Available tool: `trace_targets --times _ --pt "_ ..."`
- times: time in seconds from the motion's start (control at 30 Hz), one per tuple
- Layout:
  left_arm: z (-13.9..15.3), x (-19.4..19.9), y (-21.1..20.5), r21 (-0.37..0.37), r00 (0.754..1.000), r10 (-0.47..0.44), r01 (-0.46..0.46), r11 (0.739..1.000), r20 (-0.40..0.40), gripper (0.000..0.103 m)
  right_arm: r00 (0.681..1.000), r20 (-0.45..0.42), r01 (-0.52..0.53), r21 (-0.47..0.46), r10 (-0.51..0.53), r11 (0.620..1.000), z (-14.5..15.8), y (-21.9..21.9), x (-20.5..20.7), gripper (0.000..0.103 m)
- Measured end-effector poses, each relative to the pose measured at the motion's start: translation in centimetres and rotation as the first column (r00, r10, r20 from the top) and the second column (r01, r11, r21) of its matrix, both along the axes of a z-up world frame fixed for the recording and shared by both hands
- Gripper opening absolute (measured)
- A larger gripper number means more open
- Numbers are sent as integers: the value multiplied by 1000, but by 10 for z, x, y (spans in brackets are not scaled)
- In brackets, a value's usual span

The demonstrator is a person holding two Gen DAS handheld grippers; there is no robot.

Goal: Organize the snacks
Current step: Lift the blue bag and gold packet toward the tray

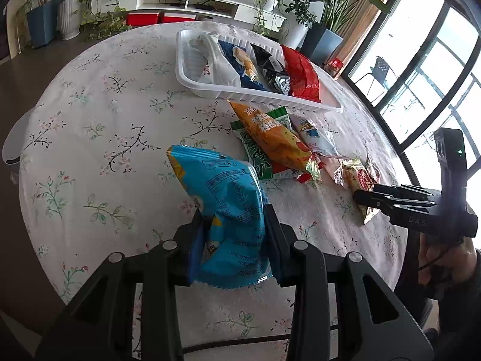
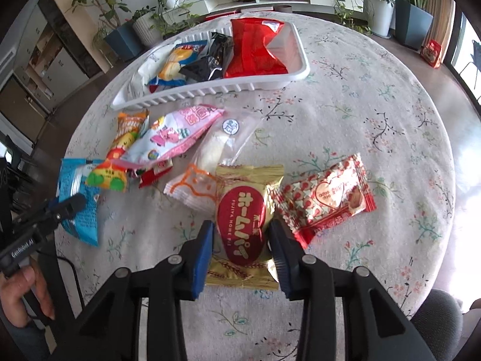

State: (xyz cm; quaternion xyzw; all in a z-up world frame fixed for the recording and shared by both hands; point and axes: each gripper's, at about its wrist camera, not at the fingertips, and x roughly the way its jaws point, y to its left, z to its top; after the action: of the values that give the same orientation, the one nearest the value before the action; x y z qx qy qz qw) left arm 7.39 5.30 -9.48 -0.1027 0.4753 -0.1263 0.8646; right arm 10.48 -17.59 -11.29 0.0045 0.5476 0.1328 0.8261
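Gold-foil snack packet with a red oval label: lies flat on the floral tablecloth, between the blue-padded fingers of the right gripper. Jaws stand either side of its middle, close to touching; whether they already bite I cannot tell. Long axis runs away from the wrist, along the fingers, so the closing stroke would cross its short width.

Blue crinkled plastic snack bag: pinched between the pressed-in jaws of the left gripper, held by its lower half, upper end leaning toward the centre of the table.

Red-and-white heart-print wrapper: just right of the gold packet, one corner touching it, outside the jaws.

White wrapper with orange cat outlines: just left of and beyond the gold packet.

Loose heap, mid-table: pink-and-white pouch, clear-wrapped pale bun, orange chip bag, green-and-white packet under it.

White slatted plastic tray: beyond the heap, holding a white bag, blue pack, black pack and red foil bag; free room appears at its right end.

Judgement: the tray lies straight ahead of both grippers, with the loose heap between; the left, already loaded, seems readier to deliver.
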Motion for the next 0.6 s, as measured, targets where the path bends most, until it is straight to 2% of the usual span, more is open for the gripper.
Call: trace_targets --times 0.1,0.27,0.47,0.6 --pt "-1 -1 0 4 1000 -3 3 1000 -1 33 999 28 -35 -67 37 997 -2 12 -2 41" --pt "-1 -2 0 5 1000 -5 5 1000 0 33 996 48 -69 -90 74 994 -3 14 -11 34" --pt "1 -6 2 -19 1000 -13 13 1000 4 33 997 44 -60 -15 61 998 6 2 -23 34" --pt "8 -9 9 -55 1000 -3 4 998 18 33 997 67 -46 91 40 995 25 -7 -29 34"
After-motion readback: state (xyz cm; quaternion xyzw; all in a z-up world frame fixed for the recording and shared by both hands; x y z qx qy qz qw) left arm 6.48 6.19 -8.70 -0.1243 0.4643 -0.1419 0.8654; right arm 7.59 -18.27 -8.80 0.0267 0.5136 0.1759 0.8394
